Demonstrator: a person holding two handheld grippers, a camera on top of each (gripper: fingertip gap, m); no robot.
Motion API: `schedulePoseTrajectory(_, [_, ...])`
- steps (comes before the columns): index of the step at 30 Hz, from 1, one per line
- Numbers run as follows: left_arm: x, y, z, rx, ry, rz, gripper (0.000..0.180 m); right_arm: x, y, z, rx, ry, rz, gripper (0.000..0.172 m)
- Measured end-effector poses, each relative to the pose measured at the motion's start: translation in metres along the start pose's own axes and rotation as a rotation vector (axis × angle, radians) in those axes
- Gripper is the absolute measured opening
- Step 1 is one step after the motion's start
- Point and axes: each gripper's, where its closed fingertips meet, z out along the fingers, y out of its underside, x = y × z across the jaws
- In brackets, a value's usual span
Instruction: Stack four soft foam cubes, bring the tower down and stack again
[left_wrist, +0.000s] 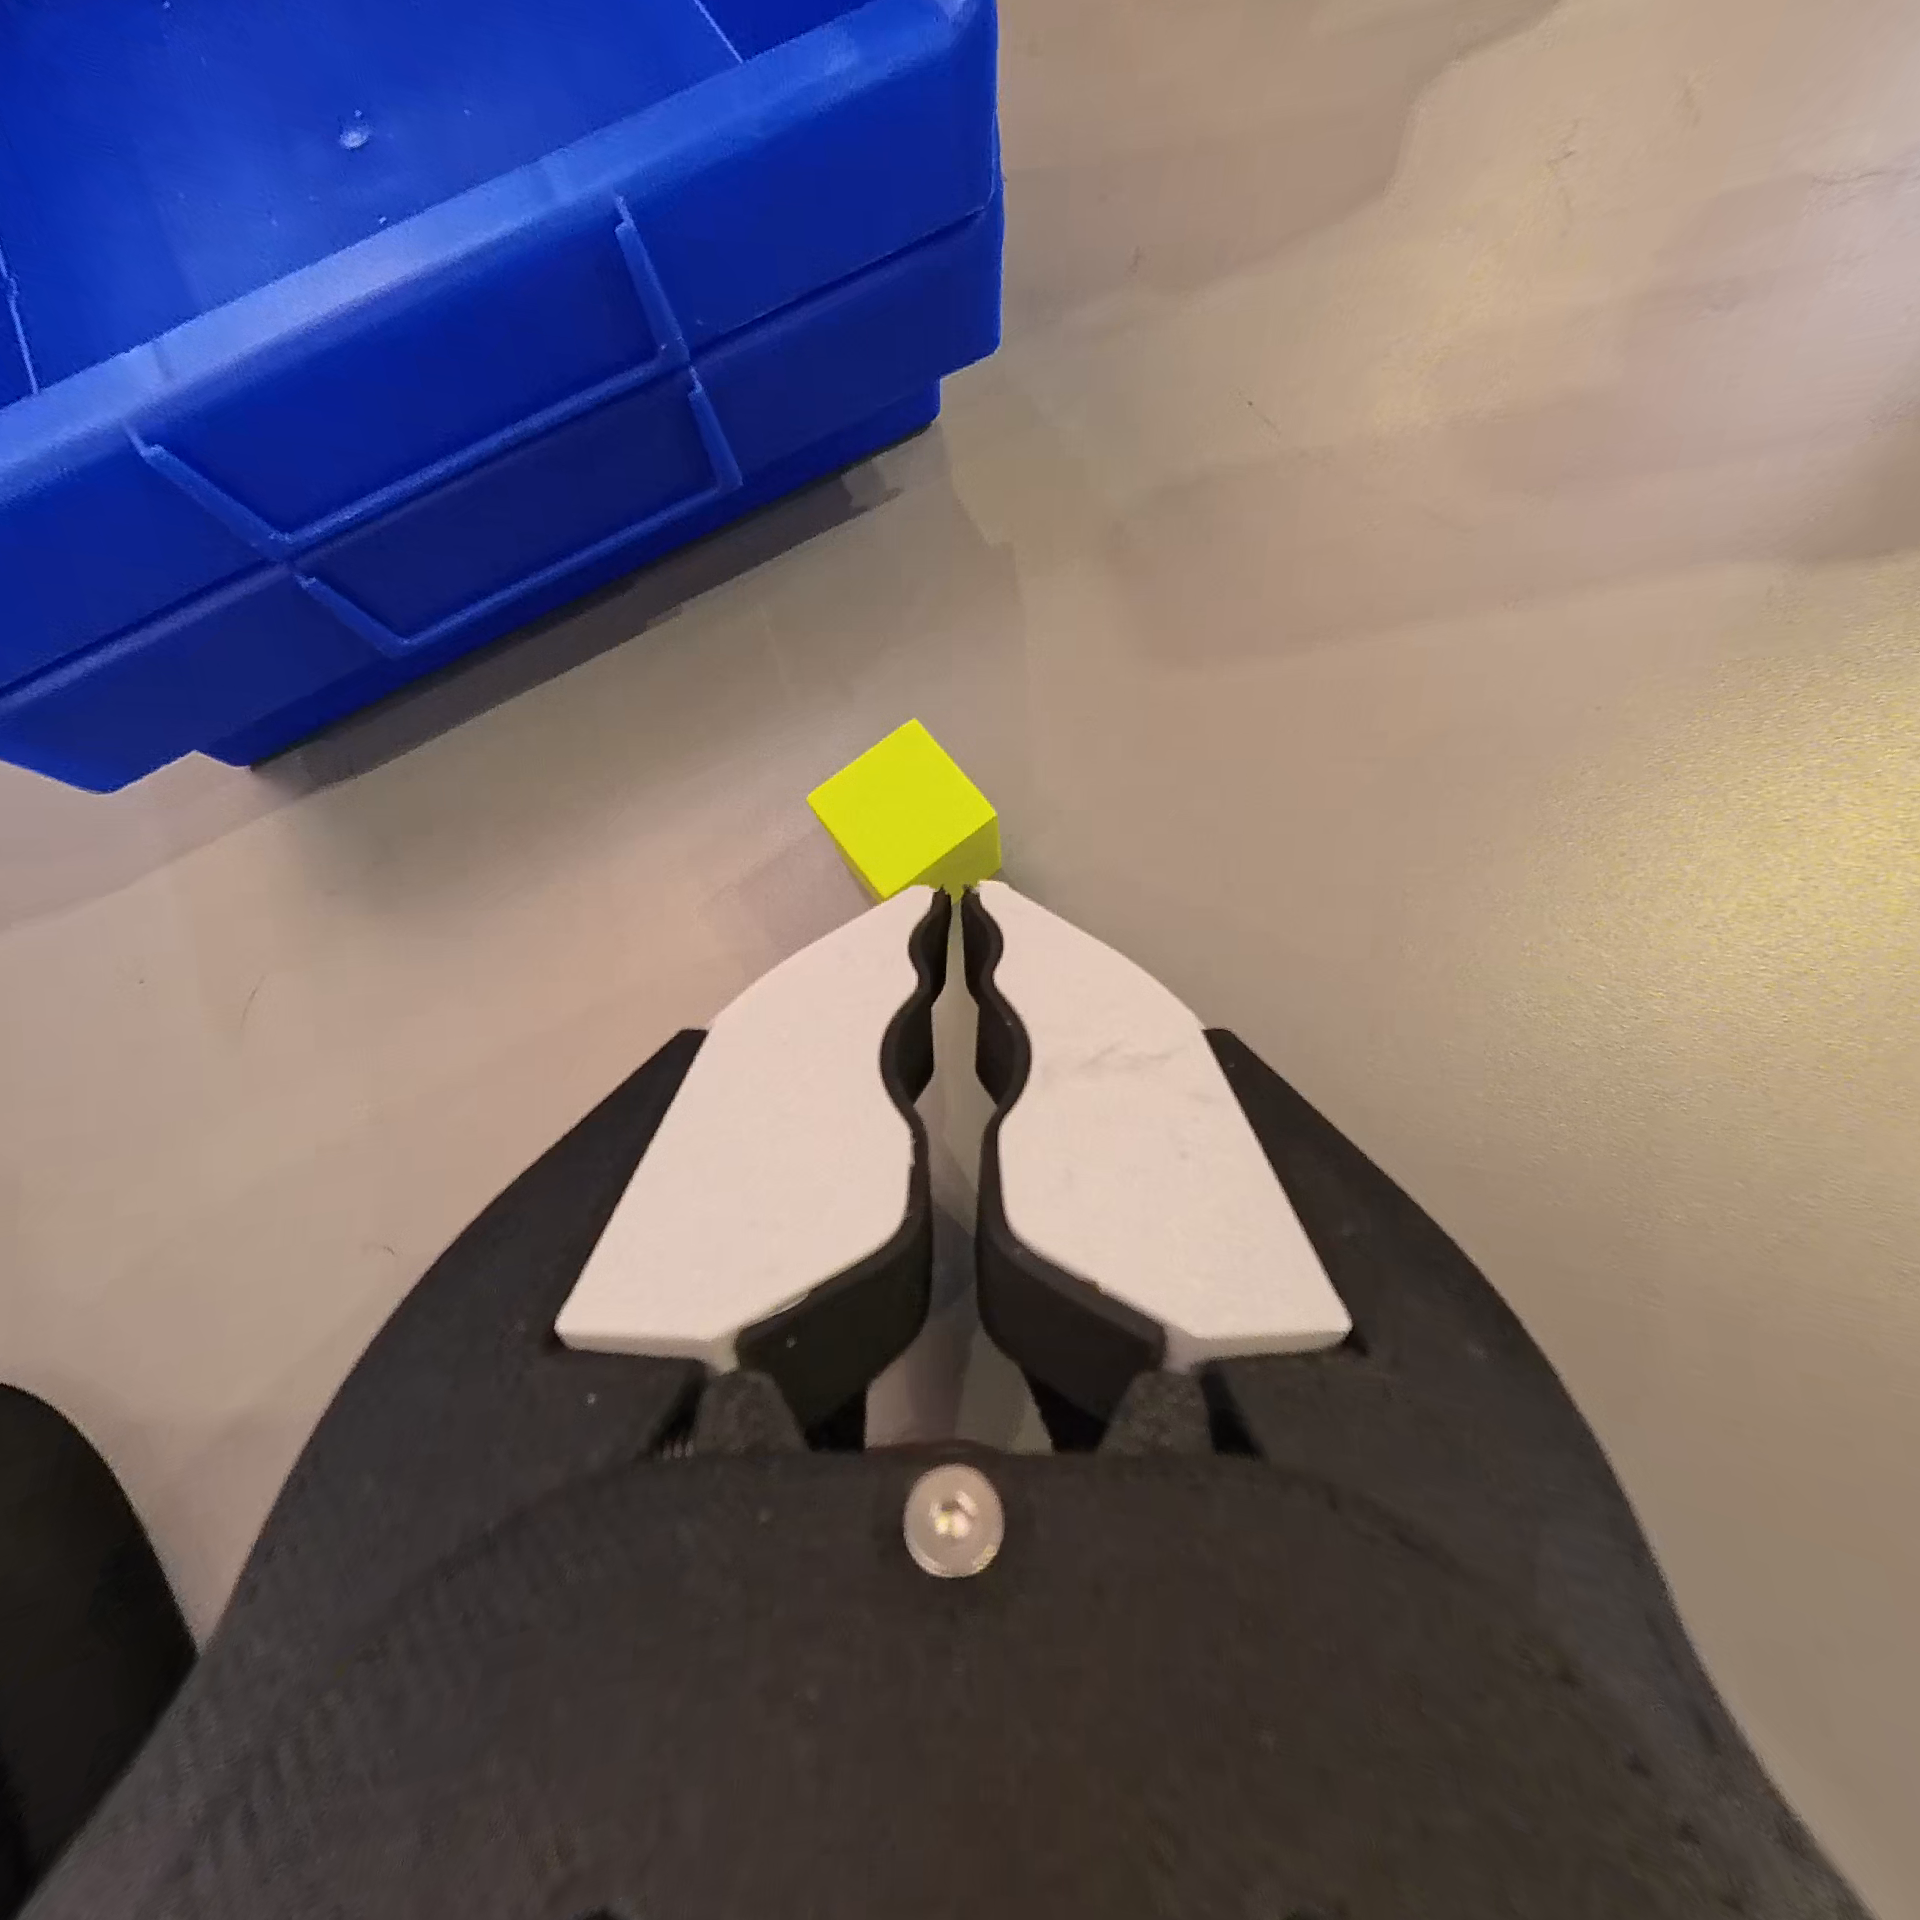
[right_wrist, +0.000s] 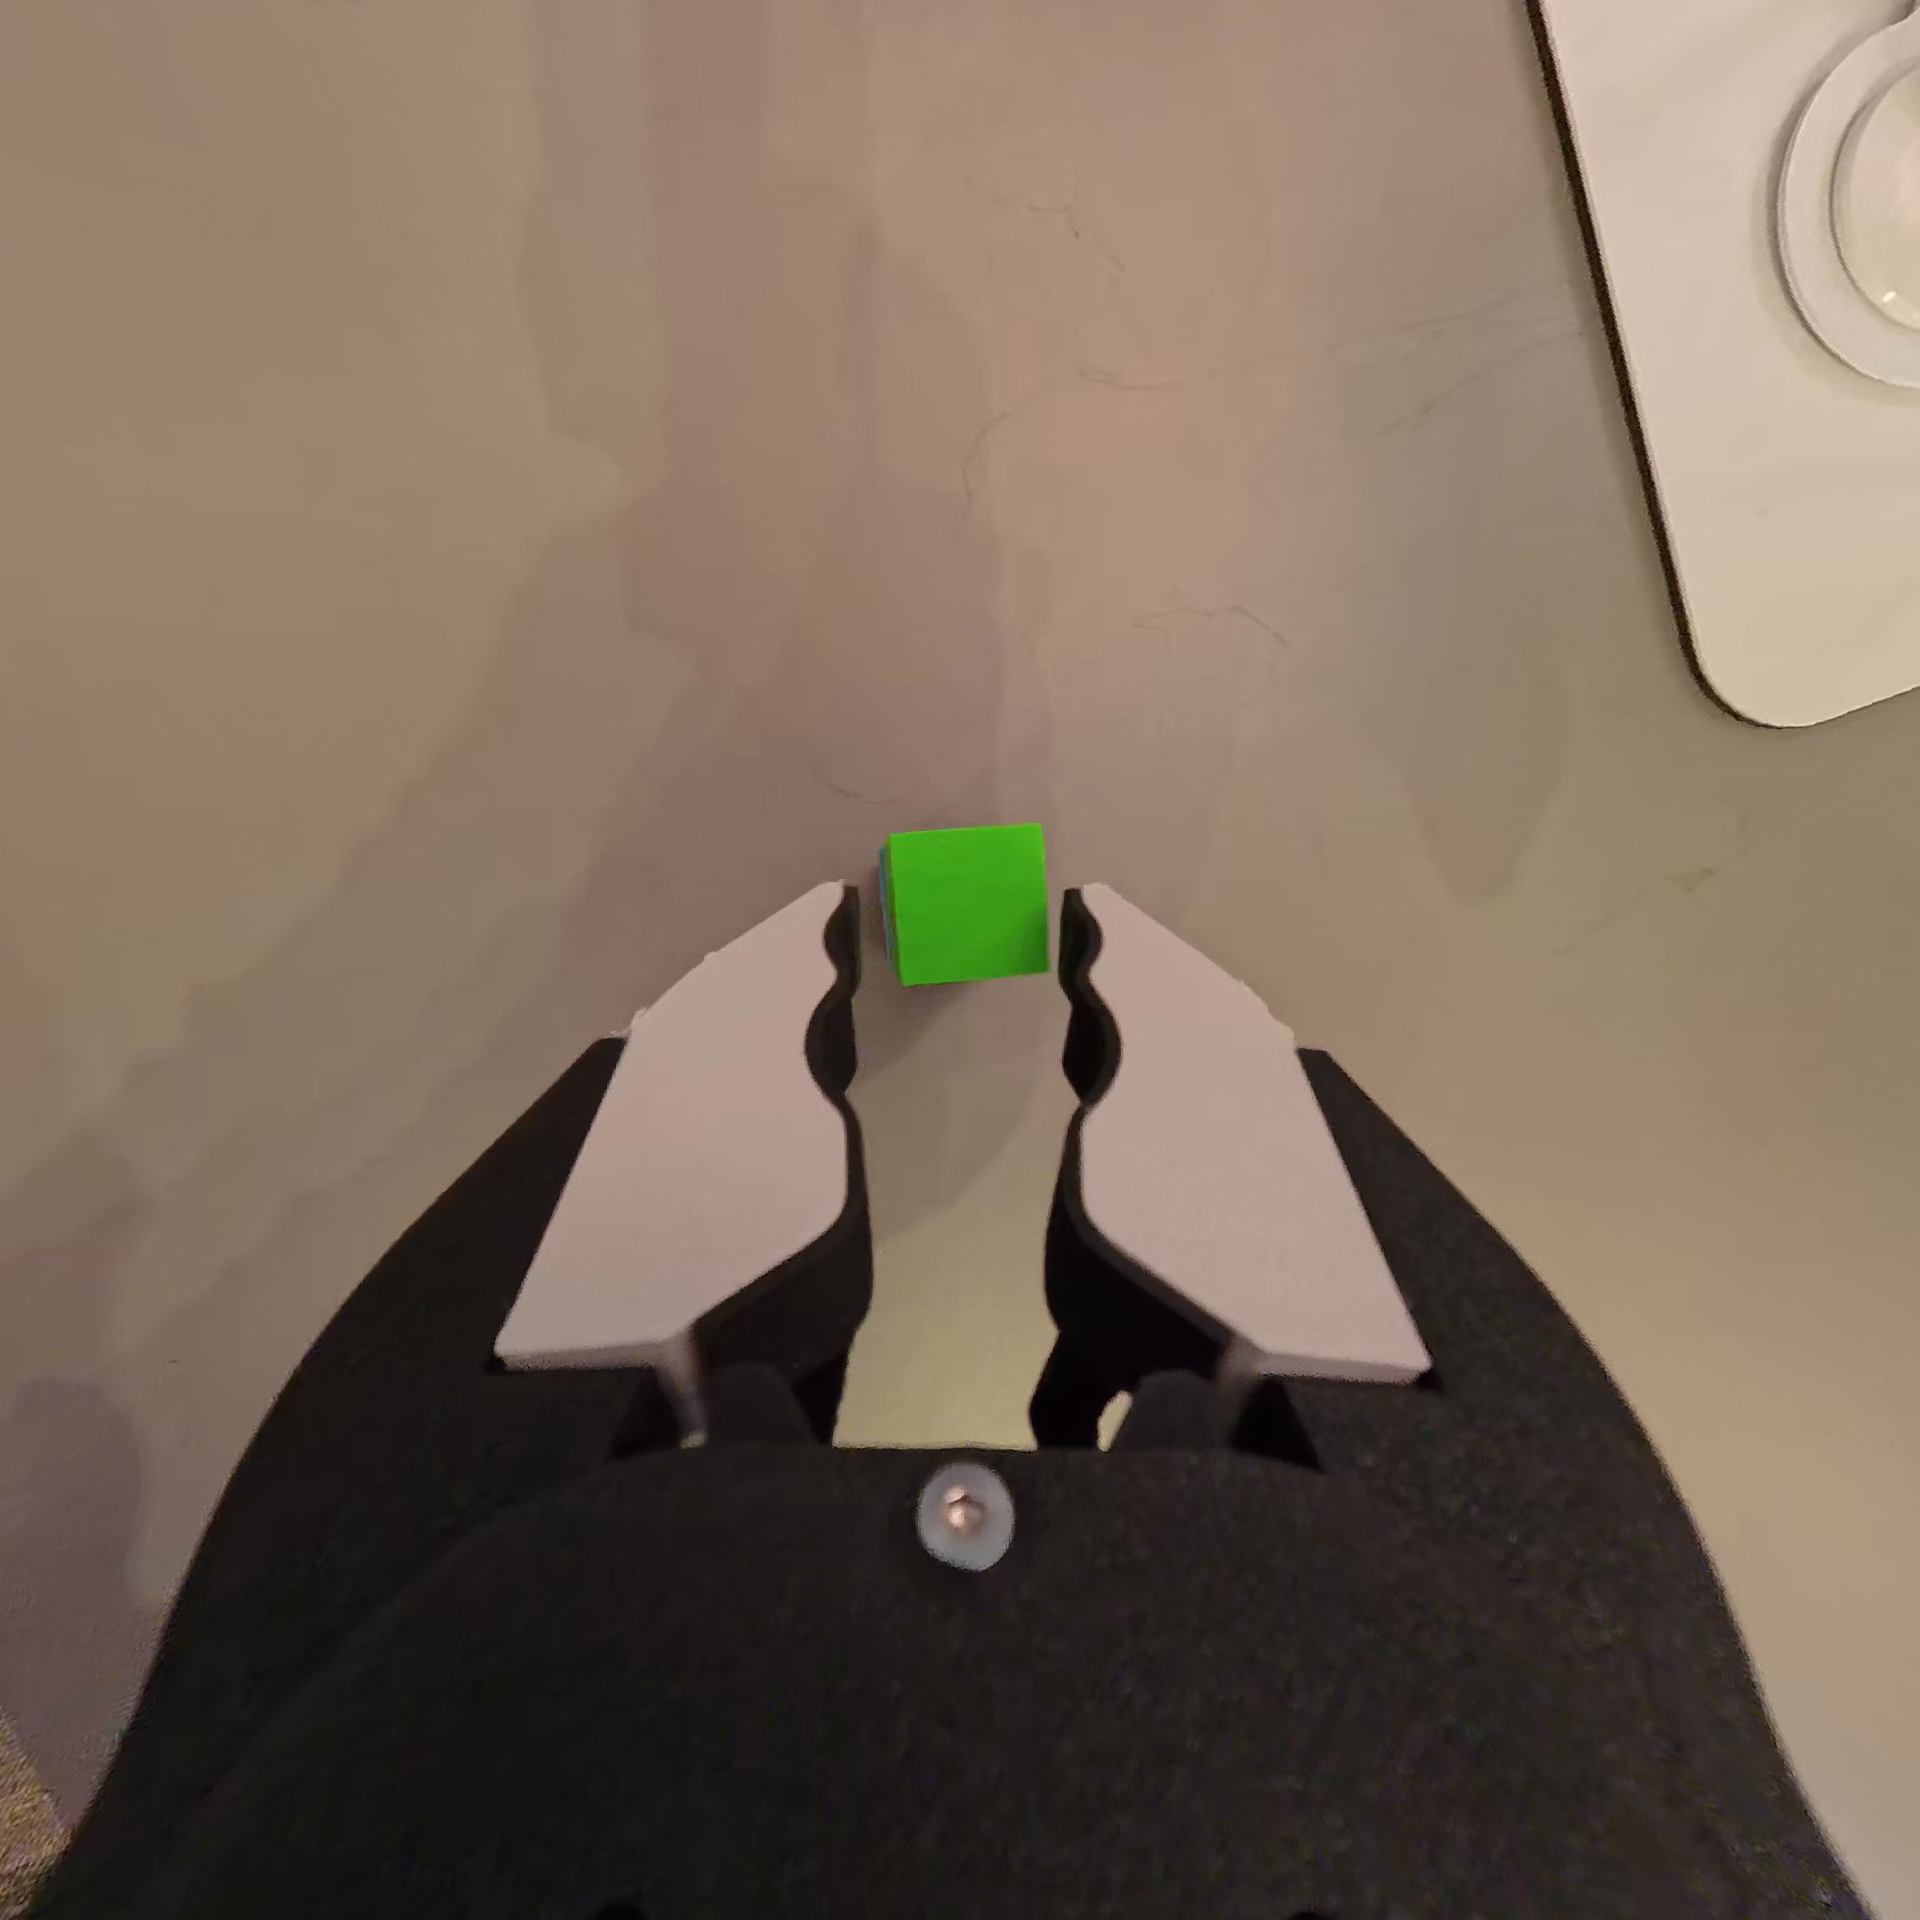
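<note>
In the left wrist view a yellow-green foam cube (left_wrist: 899, 805) sits on the beige table (left_wrist: 1455, 727), just beyond my left gripper (left_wrist: 957, 896). Its fingers are shut together with nothing between them, and their tips are at the cube's near lower edge. In the right wrist view a green foam cube (right_wrist: 968, 904) stands between the tips of my right gripper (right_wrist: 961, 914). That gripper is open, with a gap between each pad and the cube. A thin blue edge (right_wrist: 883, 909) shows under the green cube's left side, so it rests on a blue cube.
A large blue plastic bin (left_wrist: 416, 416) stands at the upper left of the left wrist view, close to the yellow-green cube. A black object (left_wrist: 62, 1610) is at the lower left edge. A white board (right_wrist: 1714, 416) with a round white piece (right_wrist: 1860, 208) lies at the upper right. One gripper's finger ends stand about 35 centimetres off the other's.
</note>
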Motion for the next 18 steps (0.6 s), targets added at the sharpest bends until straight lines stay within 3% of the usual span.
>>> schedulePoseTrajectory(5, [-0.001,-0.002,-0.001,0.010,0.000,-0.004,0.002,0.006,-0.003,-0.012,0.029,0.023,0.005,0.043])
schedulePoseTrajectory(13, [-0.006,-0.008,-0.010,0.046,-0.016,-0.026,0.002,0.007,-0.028,-0.065,0.145,0.106,0.053,0.041])
schedulePoseTrajectory(18, [-0.012,-0.010,-0.018,0.073,-0.037,-0.052,0.003,-0.031,-0.067,-0.076,0.180,0.116,-0.048,0.042])
